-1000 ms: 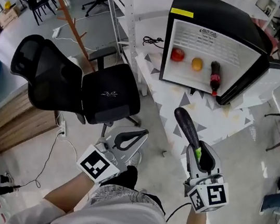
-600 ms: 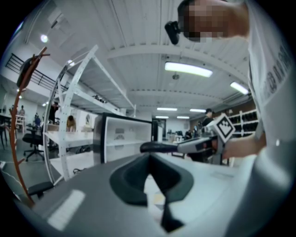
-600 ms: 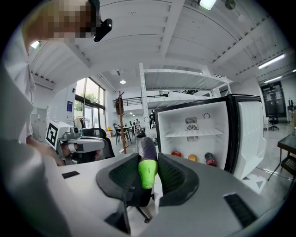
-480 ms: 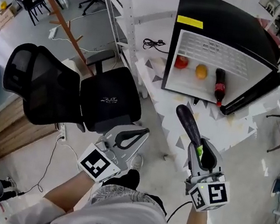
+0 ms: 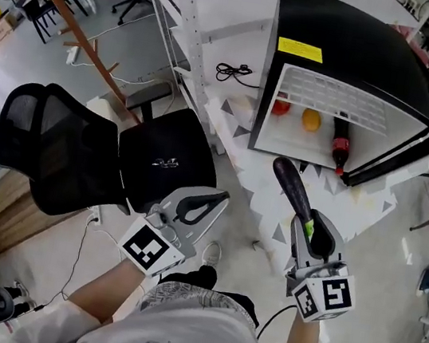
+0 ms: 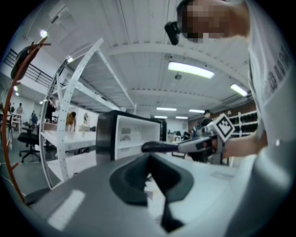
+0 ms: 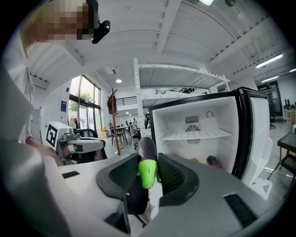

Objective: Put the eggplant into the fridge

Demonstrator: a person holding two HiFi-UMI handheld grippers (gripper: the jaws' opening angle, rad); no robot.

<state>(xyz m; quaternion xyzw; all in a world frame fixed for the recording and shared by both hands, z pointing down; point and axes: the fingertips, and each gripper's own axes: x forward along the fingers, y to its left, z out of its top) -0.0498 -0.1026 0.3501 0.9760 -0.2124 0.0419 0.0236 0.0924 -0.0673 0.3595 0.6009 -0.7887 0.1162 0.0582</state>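
Ahead of my right gripper, past grey floor, a white table carries the black fridge, its door swung open. A black office chair sits just off my left gripper, with a white shelf frame beyond it. The eggplant is clamped between my right jaws by its green stem end. Its long axis runs along the gripper and its dark tip points at the fridge, well short of it. I hold that gripper tipped slightly down. My left one is level beside it, jaws closed on nothing.
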